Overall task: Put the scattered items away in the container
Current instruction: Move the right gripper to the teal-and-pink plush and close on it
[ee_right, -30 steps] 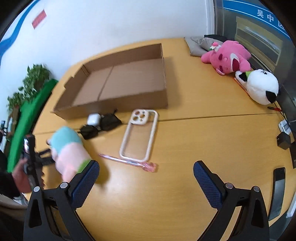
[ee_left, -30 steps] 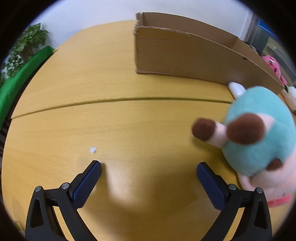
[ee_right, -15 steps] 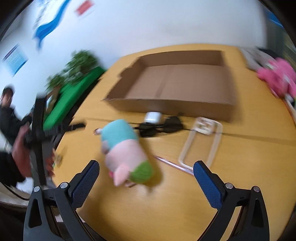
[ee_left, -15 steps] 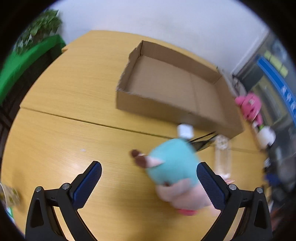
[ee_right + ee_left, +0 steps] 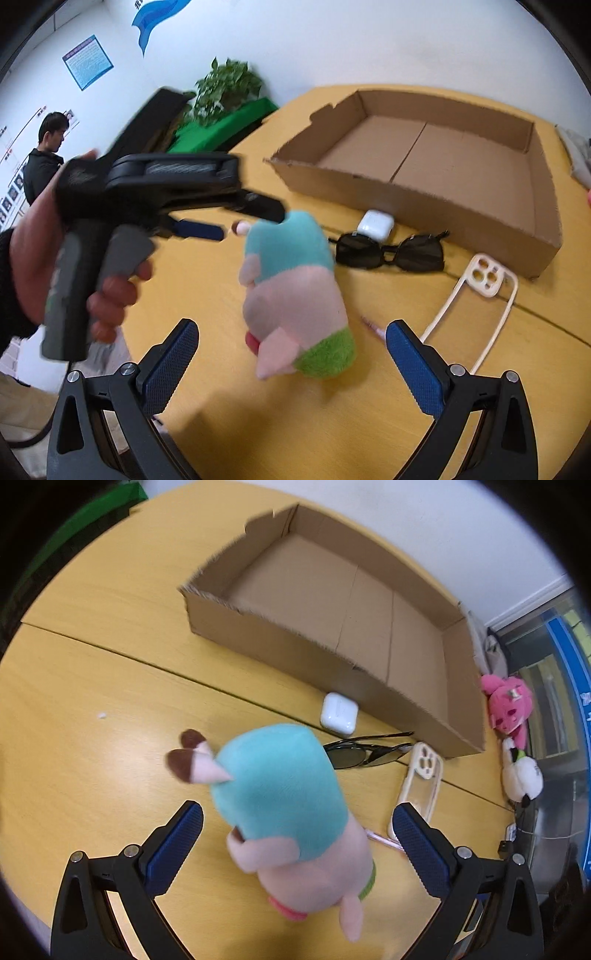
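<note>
Toy [image 5: 284, 805] lies between your left tongs' [image 5: 295, 827] wide-open fingers, apparently untouched by either pad; blur hides the gaps. Your right tongs [image 5: 290, 347] gape around it too. Beyond both tongs sit the sunglasses [image 5: 364, 753], earbud case [image 5: 339, 713], phone case [image 5: 419, 782] and box [image 5: 354, 661].

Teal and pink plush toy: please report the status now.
Left gripper and right gripper open, both straddling teal and pink plush toy, no contact seen. Brown cardboard box empty. Black sunglasses lie between toy and box.
</note>
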`<action>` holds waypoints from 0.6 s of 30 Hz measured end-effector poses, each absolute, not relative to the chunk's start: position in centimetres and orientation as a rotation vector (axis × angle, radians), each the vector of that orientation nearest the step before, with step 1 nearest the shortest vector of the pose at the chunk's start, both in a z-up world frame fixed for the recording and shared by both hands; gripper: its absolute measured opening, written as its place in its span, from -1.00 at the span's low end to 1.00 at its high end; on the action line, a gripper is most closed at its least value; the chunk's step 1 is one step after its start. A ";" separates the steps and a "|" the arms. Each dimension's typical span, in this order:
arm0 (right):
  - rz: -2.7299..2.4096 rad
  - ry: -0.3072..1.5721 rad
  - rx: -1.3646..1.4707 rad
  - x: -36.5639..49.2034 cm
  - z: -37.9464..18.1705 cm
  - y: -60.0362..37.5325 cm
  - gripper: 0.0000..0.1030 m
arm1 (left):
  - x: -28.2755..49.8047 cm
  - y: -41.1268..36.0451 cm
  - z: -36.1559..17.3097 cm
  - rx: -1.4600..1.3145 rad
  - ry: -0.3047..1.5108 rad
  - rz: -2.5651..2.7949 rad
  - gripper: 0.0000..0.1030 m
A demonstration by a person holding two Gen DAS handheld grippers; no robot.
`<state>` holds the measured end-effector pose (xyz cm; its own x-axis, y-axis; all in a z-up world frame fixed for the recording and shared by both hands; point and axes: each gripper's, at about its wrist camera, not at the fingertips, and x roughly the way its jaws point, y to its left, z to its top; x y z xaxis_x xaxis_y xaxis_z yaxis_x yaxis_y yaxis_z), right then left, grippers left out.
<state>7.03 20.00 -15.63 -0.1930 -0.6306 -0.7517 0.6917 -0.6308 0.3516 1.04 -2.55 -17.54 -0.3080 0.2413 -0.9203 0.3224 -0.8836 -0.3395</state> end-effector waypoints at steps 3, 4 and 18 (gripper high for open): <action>-1.917 0.078 1.210 6.7 -16.0 20.4 0.99 | -0.3 -2.4 -19.9 1.883 0.729 -2.306 0.90; -1.909 0.083 1.218 6.7 -16.1 20.4 0.99 | -0.6 -2.3 -20.6 1.911 0.707 -2.274 0.74; -1.892 0.171 1.338 5.1 -19.3 13.5 0.83 | -0.5 -5.2 -22.8 2.091 0.822 -2.303 0.56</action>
<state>5.12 13.46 -19.31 -0.1257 -0.5226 -0.8433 0.6653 -0.6749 0.3191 -0.54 -5.21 -22.79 -0.1536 0.3859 -0.9097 0.2775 -0.8667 -0.4146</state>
